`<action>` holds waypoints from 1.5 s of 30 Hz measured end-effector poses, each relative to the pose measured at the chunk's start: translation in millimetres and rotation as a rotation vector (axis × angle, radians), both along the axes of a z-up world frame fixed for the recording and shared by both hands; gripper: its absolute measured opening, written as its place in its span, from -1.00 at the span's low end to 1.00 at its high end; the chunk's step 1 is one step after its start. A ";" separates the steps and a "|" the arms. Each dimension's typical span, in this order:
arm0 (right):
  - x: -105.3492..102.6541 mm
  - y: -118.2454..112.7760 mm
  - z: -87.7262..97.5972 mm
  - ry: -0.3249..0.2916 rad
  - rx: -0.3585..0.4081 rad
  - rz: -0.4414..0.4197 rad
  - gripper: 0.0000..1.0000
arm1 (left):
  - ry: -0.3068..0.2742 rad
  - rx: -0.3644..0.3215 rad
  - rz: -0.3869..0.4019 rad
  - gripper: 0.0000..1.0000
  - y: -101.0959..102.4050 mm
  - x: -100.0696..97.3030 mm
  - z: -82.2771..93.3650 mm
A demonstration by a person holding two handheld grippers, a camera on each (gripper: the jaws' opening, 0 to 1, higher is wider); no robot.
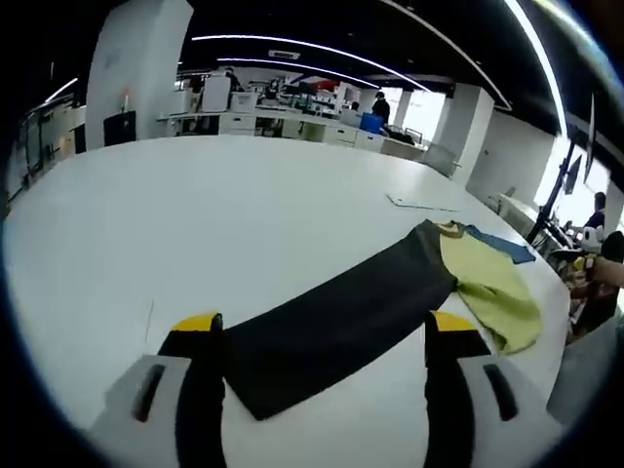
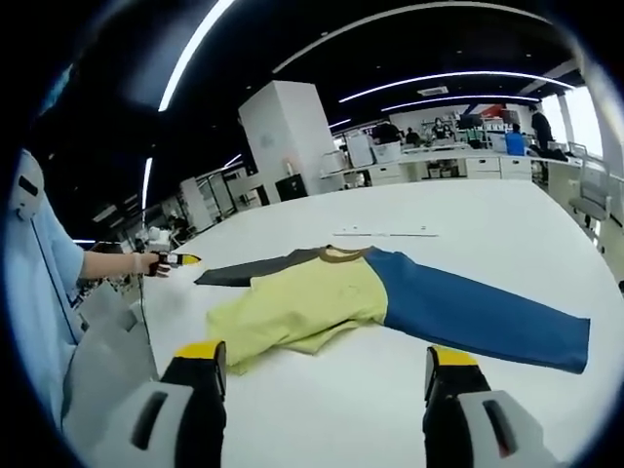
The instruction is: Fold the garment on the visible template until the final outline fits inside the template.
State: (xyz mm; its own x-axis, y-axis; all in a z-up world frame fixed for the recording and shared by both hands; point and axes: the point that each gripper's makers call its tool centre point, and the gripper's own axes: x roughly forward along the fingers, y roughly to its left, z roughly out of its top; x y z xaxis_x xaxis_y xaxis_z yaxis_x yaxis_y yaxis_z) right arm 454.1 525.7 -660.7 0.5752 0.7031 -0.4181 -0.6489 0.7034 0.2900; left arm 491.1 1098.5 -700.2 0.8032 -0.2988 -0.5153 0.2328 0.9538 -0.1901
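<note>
A long-sleeved garment lies flat on the white table [image 1: 195,224]. It has a yellow-green body [image 2: 302,302], a blue sleeve [image 2: 478,312] and a dark grey sleeve [image 1: 341,322]. In the left gripper view the dark sleeve reaches toward me, and its cuff end lies between the wide-apart jaws of my open left gripper [image 1: 322,327]. My right gripper [image 2: 327,356] is open just short of the yellow hem, with nothing between its jaws. The left gripper [image 2: 175,259] also appears at the far end of the dark sleeve [image 2: 244,270]. A thin flat white outline [image 2: 385,233] lies on the table beyond the collar.
A person in light blue [image 2: 44,283] stands at the table's left edge in the right gripper view, hand on the left gripper. Desks, a white pillar [image 2: 283,136] and chairs stand beyond the table. Bare table top [image 2: 468,210] stretches behind the garment.
</note>
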 end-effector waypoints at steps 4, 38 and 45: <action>-5.0 -5.0 2.2 -0.007 -0.012 0.008 0.67 | -0.031 -0.003 -0.052 0.59 -28.8 -5.8 13.4; -18.7 4.7 1.3 -0.020 0.015 0.084 0.59 | -0.026 -0.009 -0.373 0.16 -216.4 -81.0 1.2; -21.0 0.0 -0.5 -0.023 -0.016 0.106 0.59 | -0.008 -0.015 -0.419 0.12 -239.1 -84.7 -7.9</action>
